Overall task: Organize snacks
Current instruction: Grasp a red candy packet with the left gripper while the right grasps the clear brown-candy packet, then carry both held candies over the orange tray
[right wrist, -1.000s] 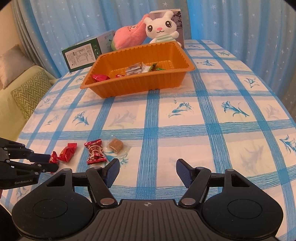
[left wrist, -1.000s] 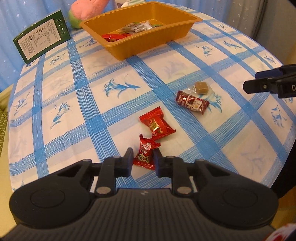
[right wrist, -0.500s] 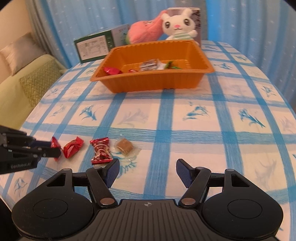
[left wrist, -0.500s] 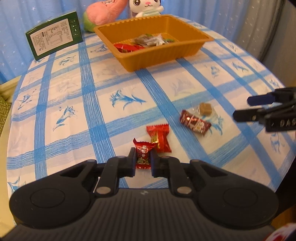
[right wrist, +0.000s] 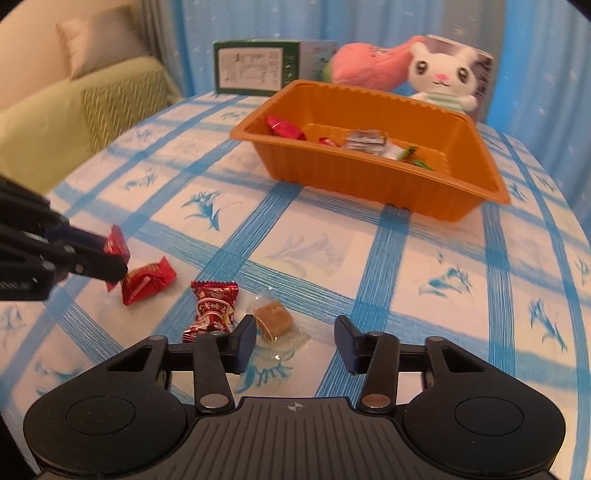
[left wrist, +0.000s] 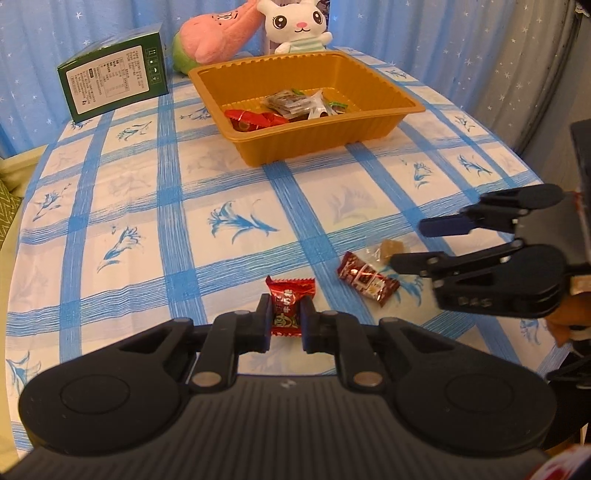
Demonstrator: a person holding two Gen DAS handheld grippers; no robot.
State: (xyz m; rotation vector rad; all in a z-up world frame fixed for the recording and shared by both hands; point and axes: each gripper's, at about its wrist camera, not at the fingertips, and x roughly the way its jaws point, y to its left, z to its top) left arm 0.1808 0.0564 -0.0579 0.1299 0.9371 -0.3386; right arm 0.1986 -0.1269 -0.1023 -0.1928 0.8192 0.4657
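My left gripper (left wrist: 283, 321) is shut on a red wrapped candy (left wrist: 285, 308), held just above the checked tablecloth; the right wrist view shows that candy (right wrist: 117, 240) in its tips. A second red candy (right wrist: 147, 282) lies right beside it. A dark red candy (right wrist: 212, 310) and a caramel in clear wrap (right wrist: 273, 317) lie in front of my right gripper (right wrist: 295, 343). Its jaws are closing; the caramel sits just ahead of the left fingertip (right wrist: 245, 341), untouched. The orange tray (left wrist: 369, 125) at the back holds several wrapped snacks.
A green box (left wrist: 114, 85), a pink plush (left wrist: 218, 37) and a white bunny plush (left wrist: 295, 26) stand behind the tray. A sofa with a green cushion (right wrist: 110, 99) lies past the table's left edge. Blue curtains hang behind.
My left gripper closed on the red candy and rolled level. My right gripper slid left toward the caramel and dark red candy, rolled, and its jaws narrowed.
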